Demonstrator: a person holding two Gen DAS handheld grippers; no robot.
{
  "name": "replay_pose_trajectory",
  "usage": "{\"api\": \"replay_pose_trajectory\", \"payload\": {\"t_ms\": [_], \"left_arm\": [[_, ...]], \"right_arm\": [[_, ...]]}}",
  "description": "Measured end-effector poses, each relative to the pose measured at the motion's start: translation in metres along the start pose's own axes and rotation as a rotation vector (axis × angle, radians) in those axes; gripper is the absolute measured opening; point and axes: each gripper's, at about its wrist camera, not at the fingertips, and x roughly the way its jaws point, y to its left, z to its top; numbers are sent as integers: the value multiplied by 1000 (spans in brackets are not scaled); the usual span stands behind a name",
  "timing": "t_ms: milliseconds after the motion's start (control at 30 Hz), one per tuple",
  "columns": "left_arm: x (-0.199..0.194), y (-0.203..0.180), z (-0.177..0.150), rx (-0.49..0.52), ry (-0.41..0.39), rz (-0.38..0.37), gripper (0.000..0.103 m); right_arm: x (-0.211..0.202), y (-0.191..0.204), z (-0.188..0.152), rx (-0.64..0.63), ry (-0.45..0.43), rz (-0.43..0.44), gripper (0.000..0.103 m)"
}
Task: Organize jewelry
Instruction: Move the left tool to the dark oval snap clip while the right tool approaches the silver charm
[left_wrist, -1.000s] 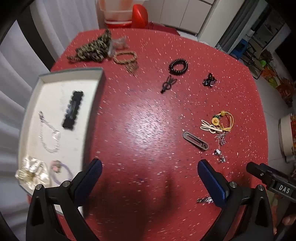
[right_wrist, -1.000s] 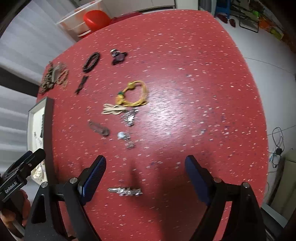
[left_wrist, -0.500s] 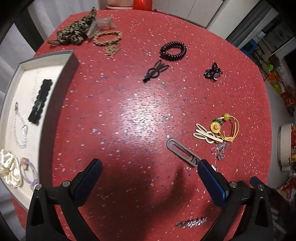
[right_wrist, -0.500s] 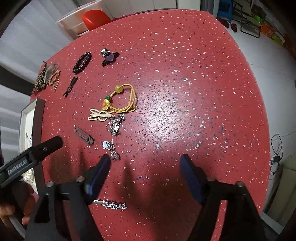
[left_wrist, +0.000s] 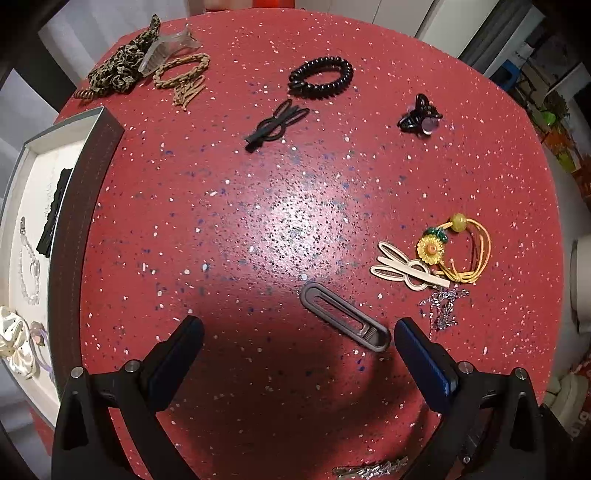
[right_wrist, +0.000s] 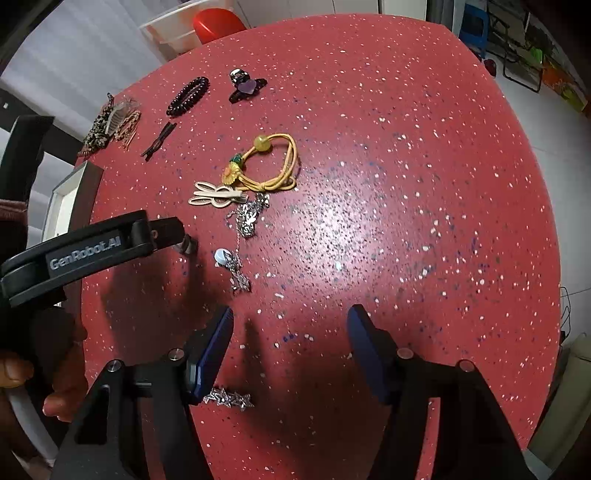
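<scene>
Both claws hang unclenched, my right claw (right_wrist: 290, 339) narrowing on nothing, so next I must drop my left claw (left_wrist: 295, 343) around the grey oblong hair clip (left_wrist: 343, 321) just ahead for the tray (left_wrist: 79, 206).

A red speckled table (left_wrist: 295, 221) carries scattered hair clips (left_wrist: 345, 322), hair ties (left_wrist: 320, 76) and a tray (left_wrist: 74, 206).

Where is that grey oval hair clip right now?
In the left wrist view the grey oval hair clip lies flat on the red table, just inside the left gripper's right finger, below-left of the cream bunny clip.
</scene>
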Motion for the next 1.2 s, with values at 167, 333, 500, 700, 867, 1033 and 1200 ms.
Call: {"api": "replay_pose_trajectory", "payload": {"t_ms": [167,333,500,700,867,1033,1200], "left_arm": [[4,-9,-2,5,-11,31,103],[0,-17,-4,22,-23,24,93],[-7,-25,-5,28,-26,-14,81],[-15,-23,-7,6,0,-39,78],[-14,-23,-8,-46,20,-75,78],[-14,-31,-4,-38,36,-54,78],[-18,-44,-1,11,12,-47,45]], "right_arm": [[-2,-1,0,2,-1,4,68],[-2,1,1,-11,-8,17,68],[2,14,4,-70,-20,22,68],[4,18,4,-99,-18,16,68],[4,15,3,-91,-10,15,68],[2,12,3,-80,-19,14,68],[1,14,3,-81,-24,14,68]]}}
